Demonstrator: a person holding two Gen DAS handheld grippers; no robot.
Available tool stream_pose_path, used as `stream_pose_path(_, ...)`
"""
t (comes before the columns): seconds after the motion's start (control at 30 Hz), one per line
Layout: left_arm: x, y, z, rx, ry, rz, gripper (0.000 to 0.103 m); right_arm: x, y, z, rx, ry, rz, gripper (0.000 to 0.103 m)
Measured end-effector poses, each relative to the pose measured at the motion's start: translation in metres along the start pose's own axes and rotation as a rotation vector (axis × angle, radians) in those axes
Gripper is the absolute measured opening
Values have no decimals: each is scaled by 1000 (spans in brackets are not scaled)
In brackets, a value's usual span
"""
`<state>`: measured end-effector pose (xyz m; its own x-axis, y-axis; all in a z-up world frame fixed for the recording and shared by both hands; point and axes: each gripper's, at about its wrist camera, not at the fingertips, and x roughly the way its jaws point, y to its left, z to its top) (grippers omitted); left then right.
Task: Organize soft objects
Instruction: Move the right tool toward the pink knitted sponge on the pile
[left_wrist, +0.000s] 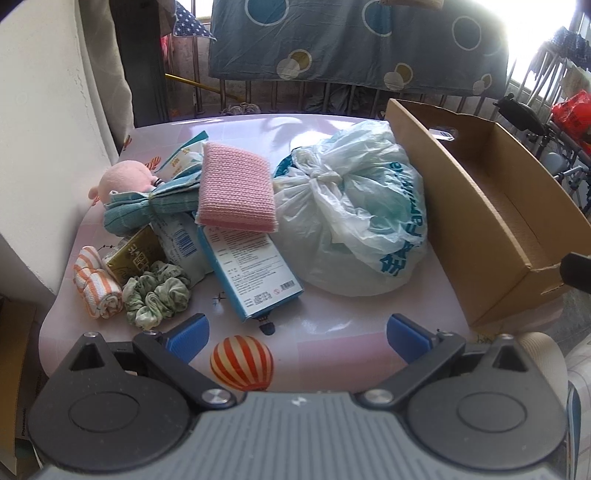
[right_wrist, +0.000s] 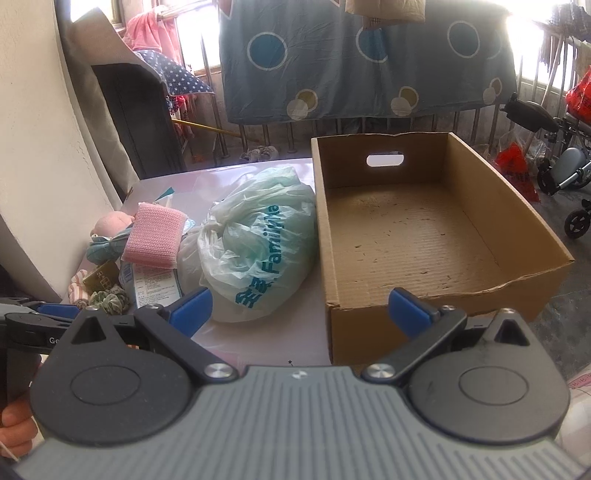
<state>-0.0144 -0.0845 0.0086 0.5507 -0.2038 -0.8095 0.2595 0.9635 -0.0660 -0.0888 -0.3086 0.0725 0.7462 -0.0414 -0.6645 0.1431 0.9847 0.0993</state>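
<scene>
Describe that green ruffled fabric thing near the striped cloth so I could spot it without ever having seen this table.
Start at the big tied plastic bag in the middle of the pink table, then move left past the blue-and-white box to the near left corner. The scrunchie lies there beside a rolled orange-striped cloth. It alone is pale green, crinkled and ring-shaped.

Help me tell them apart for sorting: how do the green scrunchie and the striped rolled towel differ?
The green scrunchie is a ruffled, mottled green ring; the striped rolled towel is a tight roll striped orange and white. The scrunchie lies nearer the blue box, the towel nearer the table's edge. Both are soft and touch each other.
</scene>
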Motion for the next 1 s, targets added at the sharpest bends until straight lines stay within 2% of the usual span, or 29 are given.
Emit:
stream_pose_path(0.37,-7,-28,16,37,-23,-8,103,-5,-17,6,8,5,0,102)
stream_pose_path(1.0,-15,-4,14,-16,-24,30,103,1,4,15,-32,17,27,102)
